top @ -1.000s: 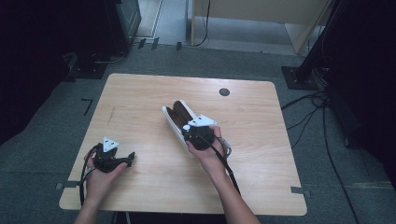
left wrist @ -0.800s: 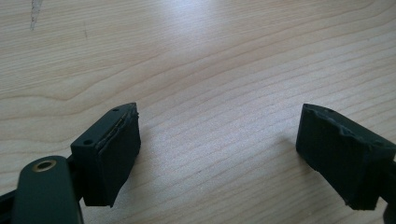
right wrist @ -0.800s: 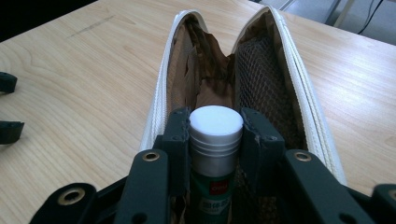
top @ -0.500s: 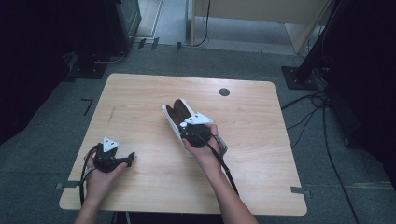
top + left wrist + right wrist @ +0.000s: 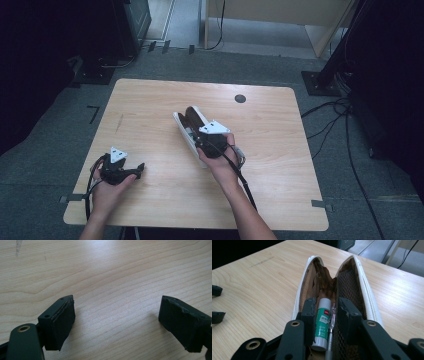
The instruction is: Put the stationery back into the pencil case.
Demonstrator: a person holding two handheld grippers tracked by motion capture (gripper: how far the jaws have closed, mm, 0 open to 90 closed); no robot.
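Lab or studio, wooden table (image 5: 150, 105); grey carpet (image 5: 60, 120), cables (image 5: 345, 125), stand bases (image 5: 320, 80)

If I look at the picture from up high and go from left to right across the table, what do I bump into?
Left tool → open pencil case → right tool, reaching into the case → small dark round hole in the table.

You have a light wooden table (image 5: 150, 110) at centre frame with a dark round grommet (image 5: 240, 98) near its far edge, grey carpet floor (image 5: 65, 125) around it, black cables (image 5: 345, 125) at right, a dark cabinet (image 5: 132, 20) upper left, pale wooden furniture (image 5: 280, 15) along the top, dim room edges.
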